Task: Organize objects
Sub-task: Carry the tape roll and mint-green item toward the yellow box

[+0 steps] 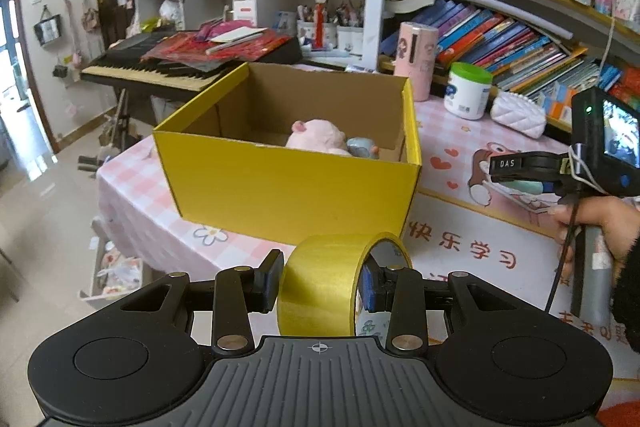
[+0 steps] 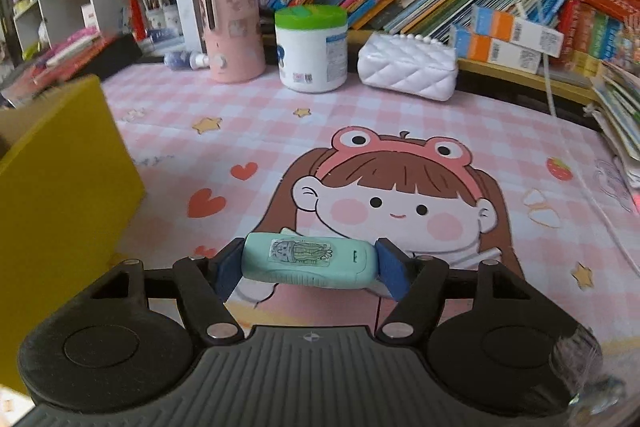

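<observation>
A roll of yellow tape (image 1: 320, 287) is clamped upright in the left tool (image 1: 318, 285), one pad set against its outer face and the other inside its ring. It is held above the counter (image 1: 460, 235), just in front of the yellow box (image 1: 280, 183), in which a pink plush toy (image 1: 318, 138) is seen. A mint-green case (image 2: 310, 264) is gripped crosswise by its two ends in the right tool (image 2: 308, 267), the pads pressed on it, and is held above the counter's cartoon-printed cloth (image 2: 360, 147), to the right of the box.
</observation>
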`<action>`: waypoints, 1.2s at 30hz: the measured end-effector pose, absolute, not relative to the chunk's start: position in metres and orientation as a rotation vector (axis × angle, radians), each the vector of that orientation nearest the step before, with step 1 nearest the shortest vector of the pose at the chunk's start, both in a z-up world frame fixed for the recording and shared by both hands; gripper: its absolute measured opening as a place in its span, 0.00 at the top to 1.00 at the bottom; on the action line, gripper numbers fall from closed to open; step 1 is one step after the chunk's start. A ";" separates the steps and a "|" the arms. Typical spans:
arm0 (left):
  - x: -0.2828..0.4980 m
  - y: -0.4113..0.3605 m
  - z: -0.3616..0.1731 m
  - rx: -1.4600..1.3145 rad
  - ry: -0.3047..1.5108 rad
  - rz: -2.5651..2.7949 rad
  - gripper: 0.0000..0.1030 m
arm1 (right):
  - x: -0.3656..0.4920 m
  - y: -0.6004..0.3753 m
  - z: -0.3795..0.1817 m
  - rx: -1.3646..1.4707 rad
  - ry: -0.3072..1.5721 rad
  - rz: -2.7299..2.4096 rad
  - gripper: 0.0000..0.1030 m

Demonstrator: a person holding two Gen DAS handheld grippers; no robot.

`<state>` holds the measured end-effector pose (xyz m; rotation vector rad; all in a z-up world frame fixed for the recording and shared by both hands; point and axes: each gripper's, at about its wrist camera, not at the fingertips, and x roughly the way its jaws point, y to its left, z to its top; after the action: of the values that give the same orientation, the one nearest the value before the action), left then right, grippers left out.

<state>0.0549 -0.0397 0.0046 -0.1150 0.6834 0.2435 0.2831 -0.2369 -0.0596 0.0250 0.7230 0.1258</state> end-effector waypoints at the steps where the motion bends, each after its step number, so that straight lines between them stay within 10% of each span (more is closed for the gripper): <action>1: 0.055 -0.038 0.004 -0.117 0.679 0.229 0.65 | 0.278 -0.237 -0.054 0.033 0.718 0.121 0.35; 36: -0.028 0.090 0.001 -0.107 0.648 -0.027 0.65 | 0.018 -0.100 0.003 0.080 0.725 0.070 0.35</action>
<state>-0.0285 0.0902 0.0005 -0.1069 0.6482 -0.0274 0.0177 -0.1004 0.0026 0.0798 0.7245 0.0701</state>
